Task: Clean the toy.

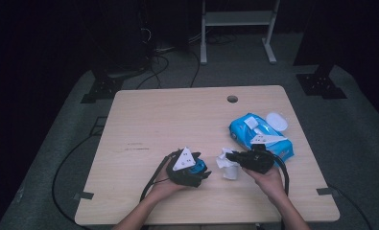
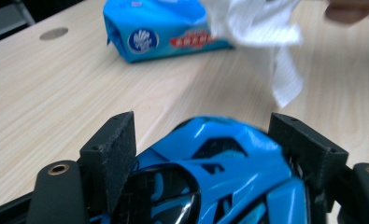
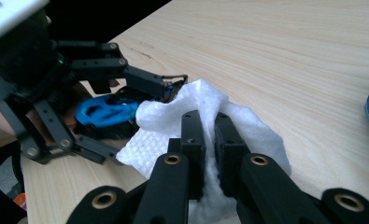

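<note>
Setting: dark room around a pale wooden desk (image 1: pixel 153 124), with a round cable hole (image 1: pixel 232 99) near its far edge.
Work in hand: a blue toy car (image 2: pixel 219 168) is judged to be about to be wiped with a white wipe (image 3: pixel 196 112).
Left tongs (image 1: pixel 204 175): the jaws are seen on either side of the toy car, standing fairly wide; the left pad seems to be against the car's flank, while contact on the right side cannot be told, so the grip is judged loose at best.
Right tongs (image 3: pixel 209 140): the jaws are almost fully shut and pinched on a fold of the wipe, which is bunched up around them.
Toy car's place: near the front edge of the desk, left of centre, between the left jaws and just beside the wipe.
Wipe's place: between the two hands, draped from the right jaws and close to, perhaps touching, the car's nose.
Wipes packet (image 1: pixel 259 136): lying to the right on the desk, with its white lid (image 1: pixel 276 121) flipped open.
Handling, car: judged light, stiff and glossy, so slippery; it is best taken across its flat flanks, not over the curved roof.
Handling, wipe: judged soft, limp and easily torn; a gathered fold is best pinched.
</note>
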Action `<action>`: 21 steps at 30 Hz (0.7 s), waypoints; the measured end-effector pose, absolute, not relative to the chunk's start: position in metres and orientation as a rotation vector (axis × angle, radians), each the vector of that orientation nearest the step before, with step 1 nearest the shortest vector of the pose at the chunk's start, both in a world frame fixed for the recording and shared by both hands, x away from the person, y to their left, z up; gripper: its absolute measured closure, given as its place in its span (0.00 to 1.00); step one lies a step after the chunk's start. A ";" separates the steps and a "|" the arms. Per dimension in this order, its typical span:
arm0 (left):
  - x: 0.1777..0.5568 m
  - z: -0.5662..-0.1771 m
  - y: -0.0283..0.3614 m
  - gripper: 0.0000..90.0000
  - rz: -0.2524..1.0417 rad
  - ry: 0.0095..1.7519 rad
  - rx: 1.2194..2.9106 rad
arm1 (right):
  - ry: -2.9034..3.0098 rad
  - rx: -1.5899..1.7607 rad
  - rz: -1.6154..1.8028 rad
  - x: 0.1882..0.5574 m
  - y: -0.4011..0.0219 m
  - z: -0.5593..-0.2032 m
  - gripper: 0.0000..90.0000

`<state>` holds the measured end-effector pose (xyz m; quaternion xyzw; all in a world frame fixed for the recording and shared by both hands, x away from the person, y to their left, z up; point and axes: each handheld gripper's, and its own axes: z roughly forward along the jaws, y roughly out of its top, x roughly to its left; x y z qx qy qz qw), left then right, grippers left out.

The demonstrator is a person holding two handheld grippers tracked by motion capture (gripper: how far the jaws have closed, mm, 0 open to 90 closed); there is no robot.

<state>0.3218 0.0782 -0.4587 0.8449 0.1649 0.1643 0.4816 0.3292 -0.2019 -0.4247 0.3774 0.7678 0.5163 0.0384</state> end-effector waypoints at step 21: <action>0.321 -0.449 0.131 0.34 0.315 0.489 2.063 | 2.387 1.096 1.538 0.321 -0.198 -0.421 0.93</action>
